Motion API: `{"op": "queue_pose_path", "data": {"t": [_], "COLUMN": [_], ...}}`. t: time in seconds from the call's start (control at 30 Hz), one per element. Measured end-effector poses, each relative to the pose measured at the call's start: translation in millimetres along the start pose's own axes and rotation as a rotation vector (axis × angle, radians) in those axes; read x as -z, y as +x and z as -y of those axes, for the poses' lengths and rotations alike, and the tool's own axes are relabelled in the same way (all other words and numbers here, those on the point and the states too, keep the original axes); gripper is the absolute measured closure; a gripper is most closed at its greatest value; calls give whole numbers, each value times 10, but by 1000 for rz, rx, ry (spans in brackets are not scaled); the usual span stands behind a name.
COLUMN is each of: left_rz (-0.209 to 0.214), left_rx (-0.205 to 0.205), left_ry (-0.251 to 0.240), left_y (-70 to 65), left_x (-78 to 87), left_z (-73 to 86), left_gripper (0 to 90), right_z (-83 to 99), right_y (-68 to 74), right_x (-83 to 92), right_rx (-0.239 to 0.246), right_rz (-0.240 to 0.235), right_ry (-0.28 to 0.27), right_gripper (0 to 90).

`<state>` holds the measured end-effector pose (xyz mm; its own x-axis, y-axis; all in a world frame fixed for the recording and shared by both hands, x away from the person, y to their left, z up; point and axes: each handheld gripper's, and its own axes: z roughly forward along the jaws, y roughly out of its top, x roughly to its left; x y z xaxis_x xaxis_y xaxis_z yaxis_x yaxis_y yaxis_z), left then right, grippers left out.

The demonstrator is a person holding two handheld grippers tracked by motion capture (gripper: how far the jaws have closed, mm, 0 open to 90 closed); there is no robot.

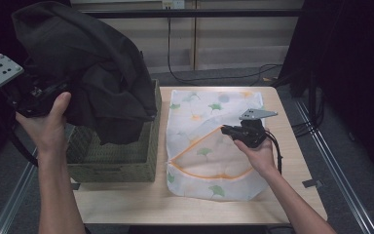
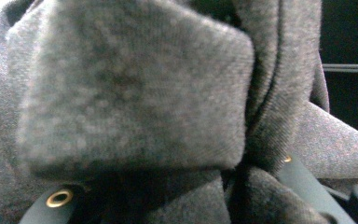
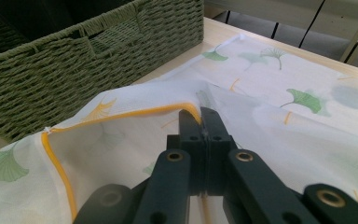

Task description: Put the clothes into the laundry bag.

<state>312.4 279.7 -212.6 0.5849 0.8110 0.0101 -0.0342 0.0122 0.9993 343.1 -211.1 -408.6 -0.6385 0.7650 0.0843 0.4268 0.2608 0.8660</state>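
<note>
Now: garment w/ L gripper

A pale wooden tabletop sits on a metal frame with rails running along each side. Beyond it, grey floor carries loose black cables toward a beige panelled wall, and dark curtains hang at the right.

Light wood table, metal rails along both sides. Black cables snake over grey floor behind it. Beige wall panels at back, socket up top. Dark curtain on right. Small clamp at table's right edge.
</note>
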Motion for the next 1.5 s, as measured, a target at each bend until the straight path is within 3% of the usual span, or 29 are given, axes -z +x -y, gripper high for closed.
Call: {"op": "queue_pose_path", "data": {"t": [0.2,0.47,0.77,1.03,1.3,1.5], "left_rz": [12,22,41,67,120,182], "left_rx": [1,-48,-58,-103,-115,-113], "left_ry": [-23,-33,-53,-66,-82,-90], "left_y": [-62,-214,-349,-492,-665,-863], "left_x": [7,17,15,15,29,29], "left_z": [-101,-316,-501,-737,-878,-830], "left_gripper": [674,674,674,675,674,674], "right_z": [7,9,11,-8,-64,-70], "right_y": [9,4,1,3,-5,-7], "right_x": [-31,-39,-48,-76,-58,-80], "right_rx": [2,2,1,0,1,5], "right_rz": [-4,-5,-14,-17,-18,-18], "right_ry": [8,8,11,10,-9,-7], "right_gripper": [895,895,895,895,895,895]}}
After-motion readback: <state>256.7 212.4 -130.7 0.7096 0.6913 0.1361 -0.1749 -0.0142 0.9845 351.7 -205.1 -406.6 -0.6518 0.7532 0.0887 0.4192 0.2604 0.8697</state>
